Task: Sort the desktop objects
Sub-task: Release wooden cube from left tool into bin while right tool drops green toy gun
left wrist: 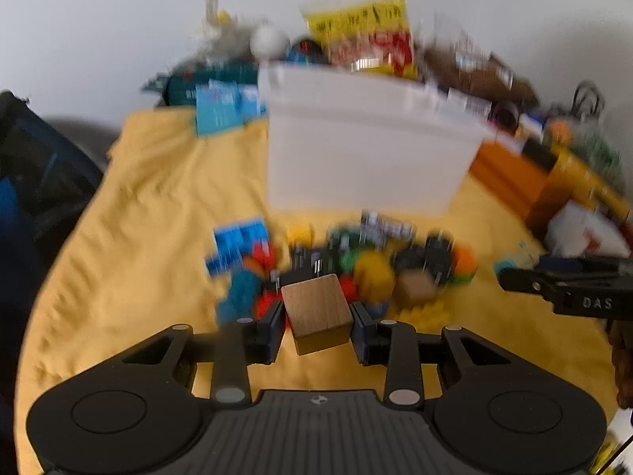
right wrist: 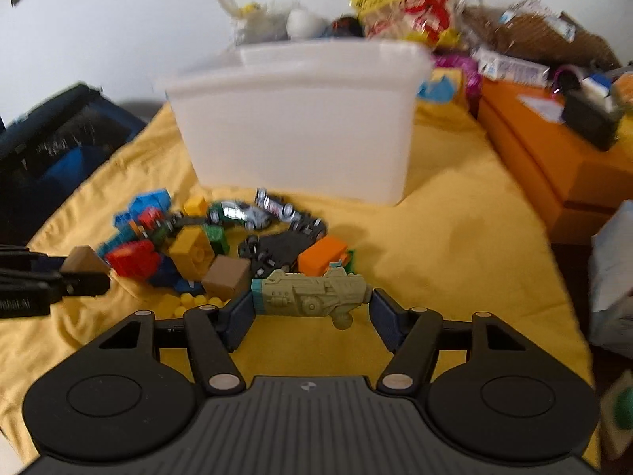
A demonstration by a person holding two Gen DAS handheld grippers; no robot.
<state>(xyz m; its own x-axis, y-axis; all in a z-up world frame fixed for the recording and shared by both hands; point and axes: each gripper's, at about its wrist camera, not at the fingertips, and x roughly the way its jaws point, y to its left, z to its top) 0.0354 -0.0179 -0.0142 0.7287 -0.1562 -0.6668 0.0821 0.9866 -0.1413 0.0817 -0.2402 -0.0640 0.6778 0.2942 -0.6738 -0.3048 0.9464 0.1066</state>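
Left gripper [left wrist: 317,324]: clamped on block [left wrist: 316,308], above pile [left wrist: 340,261] | Right gripper [right wrist: 312,308]: clamped endwise on toy [right wrist: 312,293], near bin [right wrist: 296,126] | Risk: toy pivots, slips; carried items hit bin wall.

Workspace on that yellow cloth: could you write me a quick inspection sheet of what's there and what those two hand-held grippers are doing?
Surface: yellow cloth, wrinkled.
Job's things: toy pile of bricks and cars in front of the white bin; a second wooden block lies in it.
Clutter: snack bag, orange boxes, dark case.
Grippers: left hand-held gripper clamps a wooden cube; right hand-held gripper clamps a green toy vehicle end to end.
Cables: one possible cable, far right of the left view, blurred.
Surroundings: white wall.
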